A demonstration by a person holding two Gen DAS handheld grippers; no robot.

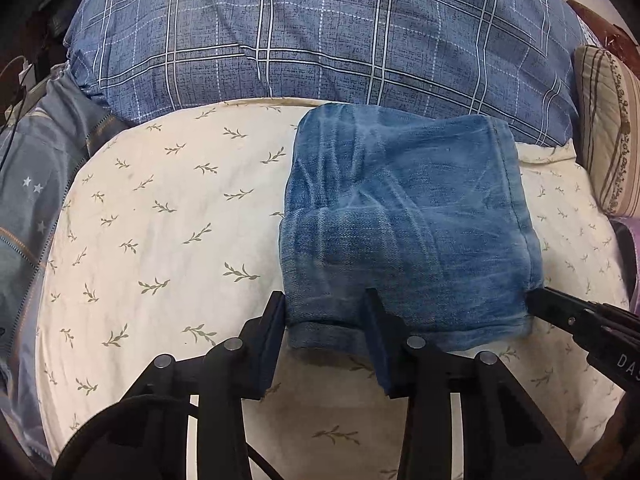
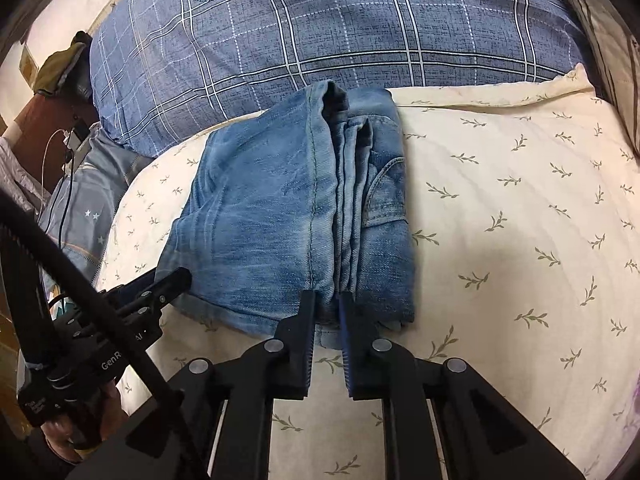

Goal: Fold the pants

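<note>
Both tongs at folded pants [image 2: 288, 216], stacked edges rightward.

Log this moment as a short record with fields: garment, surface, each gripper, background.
garment: blue jeans, folded into a compact stack, layered edges showing on its right side
surface: cream bedsheet with a leaf print
left gripper: jaws spread, straddling the near left corner of the jeans
right gripper: jaws nearly closed, pinching the near layered edge
background: blue plaid duvet bunched behind the jeans
fold state: appears nearly finished
</note>
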